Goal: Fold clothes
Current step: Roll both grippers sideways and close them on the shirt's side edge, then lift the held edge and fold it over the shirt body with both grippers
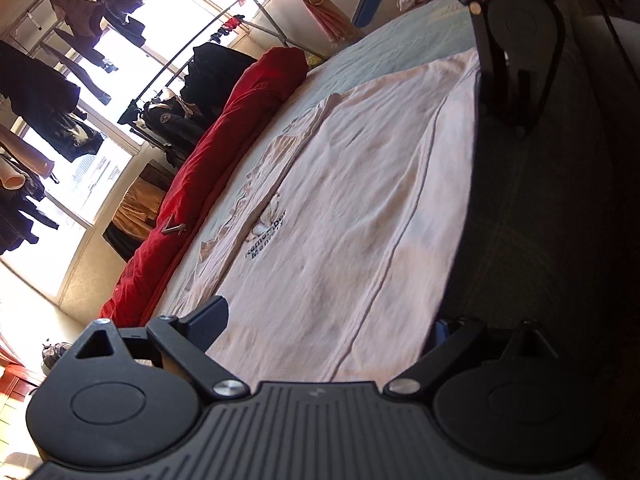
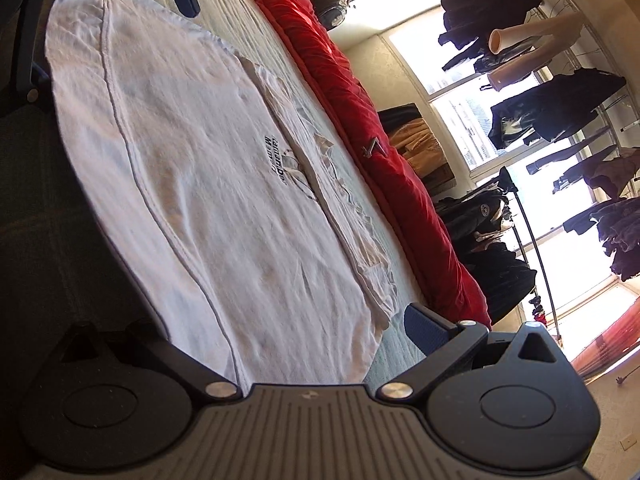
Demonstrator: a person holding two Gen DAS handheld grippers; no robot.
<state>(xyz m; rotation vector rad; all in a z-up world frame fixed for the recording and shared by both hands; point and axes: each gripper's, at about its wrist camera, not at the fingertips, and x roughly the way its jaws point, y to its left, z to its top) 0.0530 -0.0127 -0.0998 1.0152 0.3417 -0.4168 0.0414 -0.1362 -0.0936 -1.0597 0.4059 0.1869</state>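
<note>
The left claw (image 1: 324,328) is spread wide, its fingers straddling the near end of a white shirt (image 1: 352,208) without pinching it. The right claw (image 2: 280,332) is likewise apart, over the opposite end of the shirt (image 2: 192,184); its far finger shows at 3 o'clock, the near one is lost in shadow.

The shirt lies flat on the bed (image 1: 384,44), one side already turned in along a crumpled fold toward 10 o'clock in the left view. Beyond that lies a red quilt (image 1: 224,160), then hanging clothes (image 1: 40,92) by the window.

It looks like mid-fold: next, each claw should probably drop, close on the dark-side edge and carry it across.

The printed lettering is partly tucked under the fold, and the bed's near side is too dark to read.
</note>
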